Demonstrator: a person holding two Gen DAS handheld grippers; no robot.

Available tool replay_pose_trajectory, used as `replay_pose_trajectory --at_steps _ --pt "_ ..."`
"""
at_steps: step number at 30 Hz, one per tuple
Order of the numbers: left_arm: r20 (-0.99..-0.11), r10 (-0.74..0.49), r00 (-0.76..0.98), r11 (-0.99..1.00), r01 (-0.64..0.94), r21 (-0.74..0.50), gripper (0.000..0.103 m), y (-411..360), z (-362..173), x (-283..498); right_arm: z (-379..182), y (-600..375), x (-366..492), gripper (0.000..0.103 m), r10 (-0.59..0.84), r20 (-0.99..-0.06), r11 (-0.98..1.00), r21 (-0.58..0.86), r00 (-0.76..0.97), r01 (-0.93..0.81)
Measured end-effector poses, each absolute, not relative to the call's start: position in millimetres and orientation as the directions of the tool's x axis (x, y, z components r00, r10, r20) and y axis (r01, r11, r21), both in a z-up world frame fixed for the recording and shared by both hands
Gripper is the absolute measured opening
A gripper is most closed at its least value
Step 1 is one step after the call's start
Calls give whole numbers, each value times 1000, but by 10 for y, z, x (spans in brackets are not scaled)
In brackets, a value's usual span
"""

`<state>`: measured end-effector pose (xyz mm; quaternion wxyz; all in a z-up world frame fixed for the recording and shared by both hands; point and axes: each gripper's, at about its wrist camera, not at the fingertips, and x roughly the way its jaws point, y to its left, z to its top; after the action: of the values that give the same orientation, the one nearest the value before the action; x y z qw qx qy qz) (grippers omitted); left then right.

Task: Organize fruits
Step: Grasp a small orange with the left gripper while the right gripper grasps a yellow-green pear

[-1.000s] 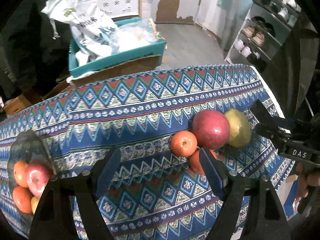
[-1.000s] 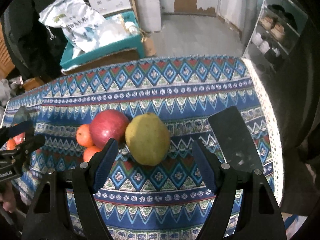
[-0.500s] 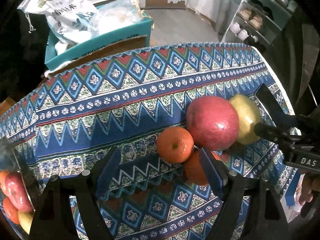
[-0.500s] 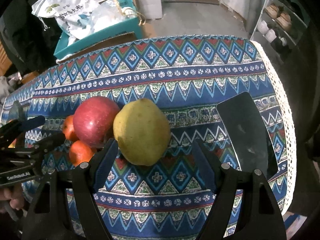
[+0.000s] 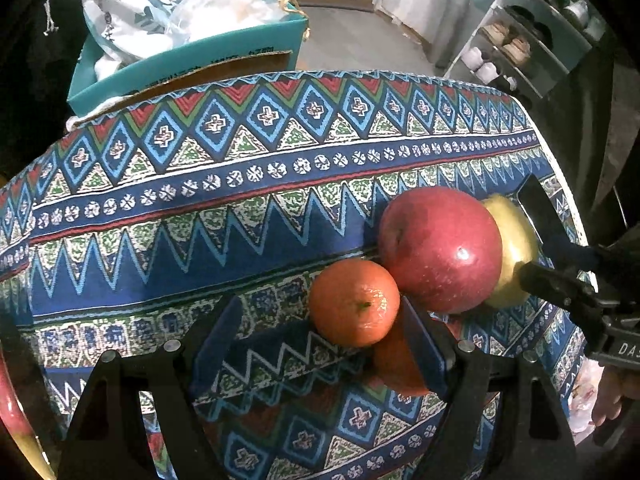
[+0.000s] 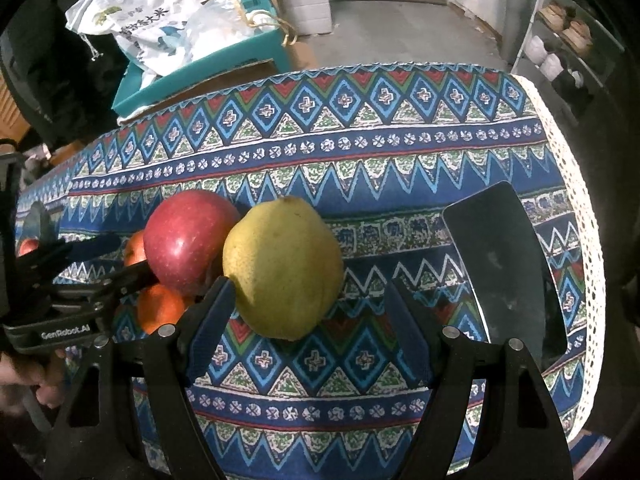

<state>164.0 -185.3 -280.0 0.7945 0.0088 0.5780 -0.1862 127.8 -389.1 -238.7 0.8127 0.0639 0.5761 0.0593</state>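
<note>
On the patterned tablecloth (image 5: 240,208) lies a cluster of fruit: a red apple (image 5: 440,248), a yellow pear (image 5: 510,236) and two oranges. My left gripper (image 5: 316,332) is open and low over the near orange (image 5: 354,302), which lies between its fingers beside the right one. The second orange (image 5: 394,364) is half hidden behind that finger. My right gripper (image 6: 310,312) is open around the pear (image 6: 280,264); its left finger is close to the pear and the right one stands apart. The apple (image 6: 188,240) touches the pear's left side.
An empty dark plate (image 6: 504,264) lies right of the pear, near the lace edge (image 6: 576,200). Another dark plate (image 6: 38,216) with fruit is at the far left. A teal box (image 5: 192,64) with bags stands behind the table, a shoe rack (image 5: 520,40) to the right.
Both grippers have come down closer to the fruit cluster, the left one more. The plate of fruit has slid to the left edge of the left wrist view. The jaws' widths look unchanged.
</note>
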Motion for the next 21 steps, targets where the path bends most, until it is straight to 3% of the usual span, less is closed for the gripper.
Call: replay_pose_trajectory --at_steps 2,10,21 --pt "-917 -296 267 923 326 -203 78 -1876 -2811 1626 -2395 -3880 1276 76 177 -929 984 177 325 -29" --pt "-900 -362 241 895 359 -263 46 -2040 -2832 1630 -2446 -3807 1339 76 203 -928 979 196 313 -57" --pt "-923 -258 286 920 364 -145 45 -1989 -2746 1587 -2604 -3721 1456 77 228 -937 974 223 265 -48"
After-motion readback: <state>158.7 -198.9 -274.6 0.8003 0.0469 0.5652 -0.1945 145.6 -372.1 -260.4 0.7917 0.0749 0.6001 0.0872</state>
